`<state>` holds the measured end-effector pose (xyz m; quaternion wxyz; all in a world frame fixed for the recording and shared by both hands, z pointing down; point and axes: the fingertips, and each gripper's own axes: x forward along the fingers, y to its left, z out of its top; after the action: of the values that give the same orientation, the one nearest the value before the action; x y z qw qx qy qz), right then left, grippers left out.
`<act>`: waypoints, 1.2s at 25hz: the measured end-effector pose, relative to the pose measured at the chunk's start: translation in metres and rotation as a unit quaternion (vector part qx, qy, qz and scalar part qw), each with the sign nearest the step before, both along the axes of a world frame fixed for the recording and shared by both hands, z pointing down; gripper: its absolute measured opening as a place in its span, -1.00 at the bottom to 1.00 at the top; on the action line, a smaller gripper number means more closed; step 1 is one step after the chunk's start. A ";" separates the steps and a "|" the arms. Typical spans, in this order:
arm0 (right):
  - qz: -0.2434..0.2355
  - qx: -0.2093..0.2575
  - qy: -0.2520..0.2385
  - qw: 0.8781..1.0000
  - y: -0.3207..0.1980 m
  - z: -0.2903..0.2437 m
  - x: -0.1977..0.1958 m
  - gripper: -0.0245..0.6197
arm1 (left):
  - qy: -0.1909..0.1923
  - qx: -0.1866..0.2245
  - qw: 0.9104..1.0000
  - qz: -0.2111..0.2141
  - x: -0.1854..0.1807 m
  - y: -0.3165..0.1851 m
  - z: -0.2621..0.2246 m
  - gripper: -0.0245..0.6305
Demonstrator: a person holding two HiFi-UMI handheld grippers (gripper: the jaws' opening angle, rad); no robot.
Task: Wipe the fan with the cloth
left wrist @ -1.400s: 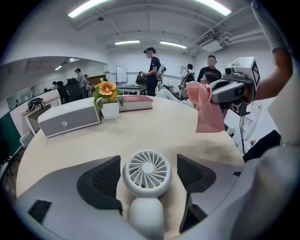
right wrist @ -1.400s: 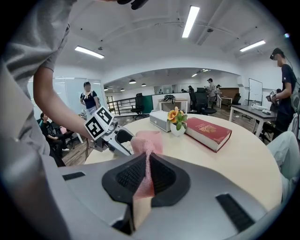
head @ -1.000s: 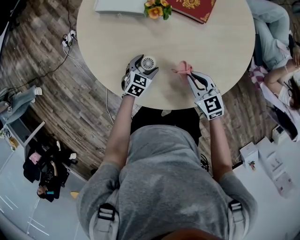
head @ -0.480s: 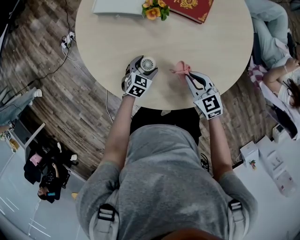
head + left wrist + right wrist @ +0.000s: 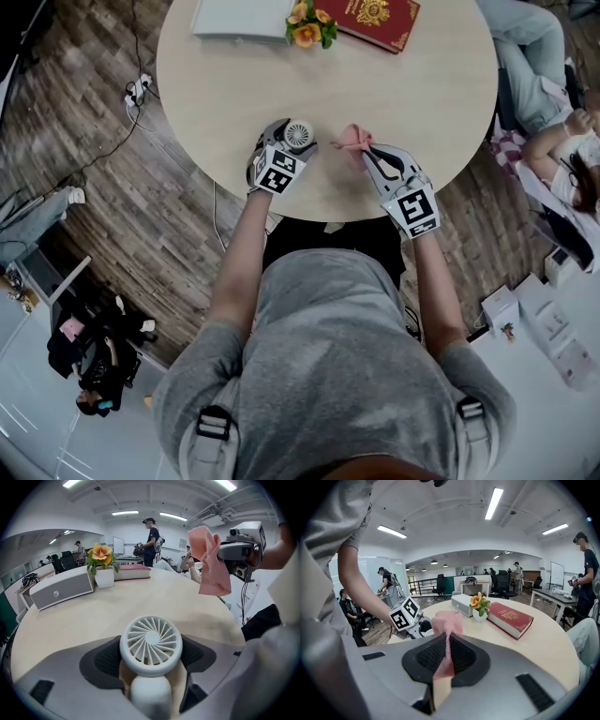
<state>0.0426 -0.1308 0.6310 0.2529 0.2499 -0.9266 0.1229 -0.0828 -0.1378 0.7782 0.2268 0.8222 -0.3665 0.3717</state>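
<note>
A small white hand fan (image 5: 298,136) (image 5: 151,645) is clamped between the jaws of my left gripper (image 5: 287,142) (image 5: 151,660), its round grille facing away from me. My right gripper (image 5: 366,152) (image 5: 445,660) is shut on a pink cloth (image 5: 352,139) (image 5: 446,623) that bunches up beyond its tips. In the left gripper view the pink cloth (image 5: 208,559) hangs at the upper right, a short way from the fan and apart from it. Both grippers hover over the near edge of the round beige table (image 5: 412,84).
At the table's far side lie a grey-white box (image 5: 239,16) (image 5: 61,588), a small pot of orange flowers (image 5: 309,23) (image 5: 479,605) and a red book (image 5: 375,17) (image 5: 511,618). People sit and stand around the room; one sits at the right (image 5: 562,141).
My right gripper has carried the pink cloth a little leftward, nearer the fan. The left gripper with the fan has stayed about where it was.
</note>
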 end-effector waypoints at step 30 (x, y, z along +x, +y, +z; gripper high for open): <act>-0.062 0.067 -0.027 0.995 0.027 -0.079 -0.077 -0.84 | -0.026 0.107 0.985 0.133 0.055 0.038 -0.162 0.22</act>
<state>-0.0342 -0.1039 0.5515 0.2176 0.2049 -0.9529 0.0511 -0.0276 -0.0993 0.6164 0.0764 0.8734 -0.2970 0.3784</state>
